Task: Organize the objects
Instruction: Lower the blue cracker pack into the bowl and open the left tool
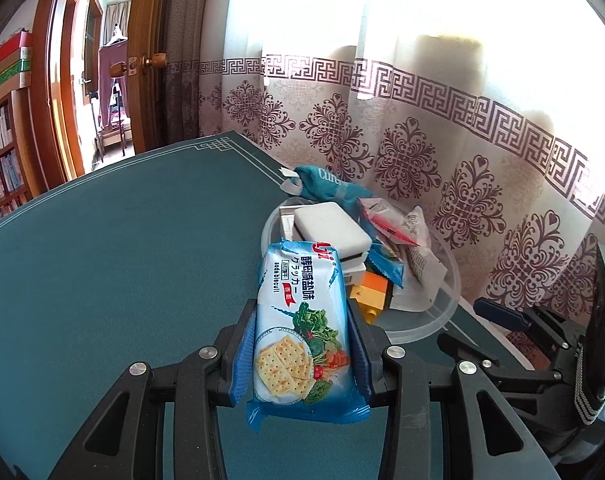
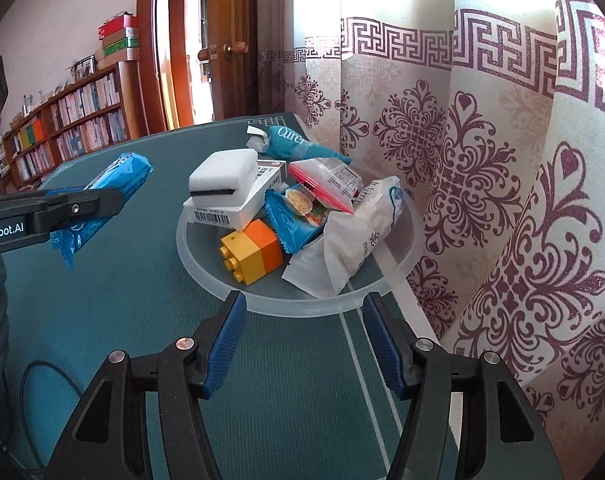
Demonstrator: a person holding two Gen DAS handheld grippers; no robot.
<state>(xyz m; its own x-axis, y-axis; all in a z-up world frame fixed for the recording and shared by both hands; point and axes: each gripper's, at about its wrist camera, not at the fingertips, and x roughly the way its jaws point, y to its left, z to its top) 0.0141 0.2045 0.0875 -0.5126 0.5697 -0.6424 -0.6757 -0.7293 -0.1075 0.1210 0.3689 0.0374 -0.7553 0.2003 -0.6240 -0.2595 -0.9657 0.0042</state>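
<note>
My left gripper (image 1: 302, 312) is shut on a blue soda biscuit pack (image 1: 298, 320) and holds it above the green table, just left of a clear plastic bowl (image 1: 434, 320). The pack also shows in the right wrist view (image 2: 114, 184), clamped in the left gripper (image 2: 102, 200). The bowl (image 2: 206, 272) holds a white sponge (image 2: 224, 178), a white box (image 2: 258, 196), a yellow-orange toy brick (image 2: 254, 250), a blue snack pack (image 2: 298, 216), a red-edged packet (image 2: 326, 182), a white pouch (image 2: 354, 240) and a teal Curel tube (image 2: 298, 146). My right gripper (image 2: 302, 316) is open and empty at the bowl's near rim.
A patterned curtain (image 2: 482, 160) hangs right behind the bowl along the table's right edge. The green table mat (image 1: 122, 260) stretches to the left. A bookshelf (image 2: 70, 124) and a wooden door (image 2: 230, 40) stand beyond the table. A black cable (image 2: 42, 376) lies at lower left.
</note>
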